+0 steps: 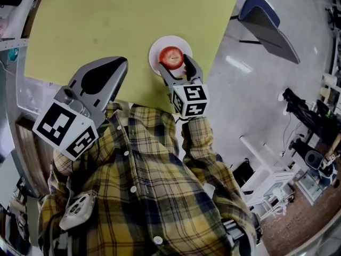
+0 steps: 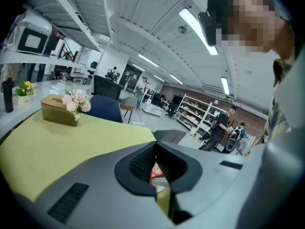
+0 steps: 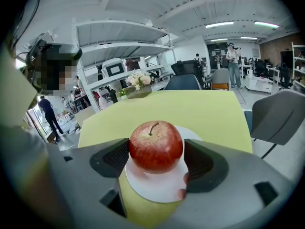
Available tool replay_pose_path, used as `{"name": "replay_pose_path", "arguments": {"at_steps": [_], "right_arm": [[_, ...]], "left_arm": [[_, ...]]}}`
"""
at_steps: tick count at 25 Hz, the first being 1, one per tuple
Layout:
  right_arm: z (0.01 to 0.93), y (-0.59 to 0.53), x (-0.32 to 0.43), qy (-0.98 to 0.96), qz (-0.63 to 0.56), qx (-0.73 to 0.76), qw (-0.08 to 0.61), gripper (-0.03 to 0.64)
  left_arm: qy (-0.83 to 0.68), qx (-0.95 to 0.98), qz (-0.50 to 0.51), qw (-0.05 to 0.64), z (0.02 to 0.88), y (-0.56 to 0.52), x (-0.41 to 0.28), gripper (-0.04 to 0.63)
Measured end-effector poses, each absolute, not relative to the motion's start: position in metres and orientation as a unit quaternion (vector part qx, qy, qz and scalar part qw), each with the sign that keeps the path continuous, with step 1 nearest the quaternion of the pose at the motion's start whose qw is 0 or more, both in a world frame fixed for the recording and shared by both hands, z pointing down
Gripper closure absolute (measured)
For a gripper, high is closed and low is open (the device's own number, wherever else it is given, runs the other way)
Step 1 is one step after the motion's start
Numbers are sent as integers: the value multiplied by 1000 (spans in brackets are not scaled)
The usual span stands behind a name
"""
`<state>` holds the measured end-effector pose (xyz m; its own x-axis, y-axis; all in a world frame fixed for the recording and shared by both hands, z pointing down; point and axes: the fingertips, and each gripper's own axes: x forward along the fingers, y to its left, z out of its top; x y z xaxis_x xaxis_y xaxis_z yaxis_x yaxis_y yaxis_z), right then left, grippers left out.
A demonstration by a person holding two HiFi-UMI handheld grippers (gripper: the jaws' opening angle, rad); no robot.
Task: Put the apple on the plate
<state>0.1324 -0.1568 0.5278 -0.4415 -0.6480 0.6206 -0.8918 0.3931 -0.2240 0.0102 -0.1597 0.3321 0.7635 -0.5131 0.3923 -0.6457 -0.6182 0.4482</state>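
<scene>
Two jaws of the right gripper [image 1: 177,68] clamp the apple [image 3: 156,147] over the plate [image 3: 157,191] for release, while the left gripper [image 1: 118,66] hangs back idle, jaws together

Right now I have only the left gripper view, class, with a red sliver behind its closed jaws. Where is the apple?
Observer: The apple is between the jaws of the right gripper, which press it on both sides.
Operator: Is it over the plate?
Observer: Yes, it is over the white plate. I cannot tell whether it rests on it.
Operator: Where is the plate?
Observer: It is on the green table, close to the near edge.
</scene>
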Motion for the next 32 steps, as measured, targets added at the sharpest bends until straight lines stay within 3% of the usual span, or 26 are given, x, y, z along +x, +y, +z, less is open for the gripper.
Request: {"name": "replay_pose_path", "arguments": {"at_steps": [13, 24, 32], "right_arm": [[509, -147, 134, -800, 267, 495, 209, 276], [432, -145, 135, -795, 273, 529, 118, 278], [366, -145, 137, -795, 278, 538, 38, 397]], "left_arm": [[-320, 898, 102, 286, 324, -153, 14, 588], [-289, 918, 60, 265, 298, -166, 24, 588], [-264, 931, 23, 249, 268, -167, 40, 588]]}}
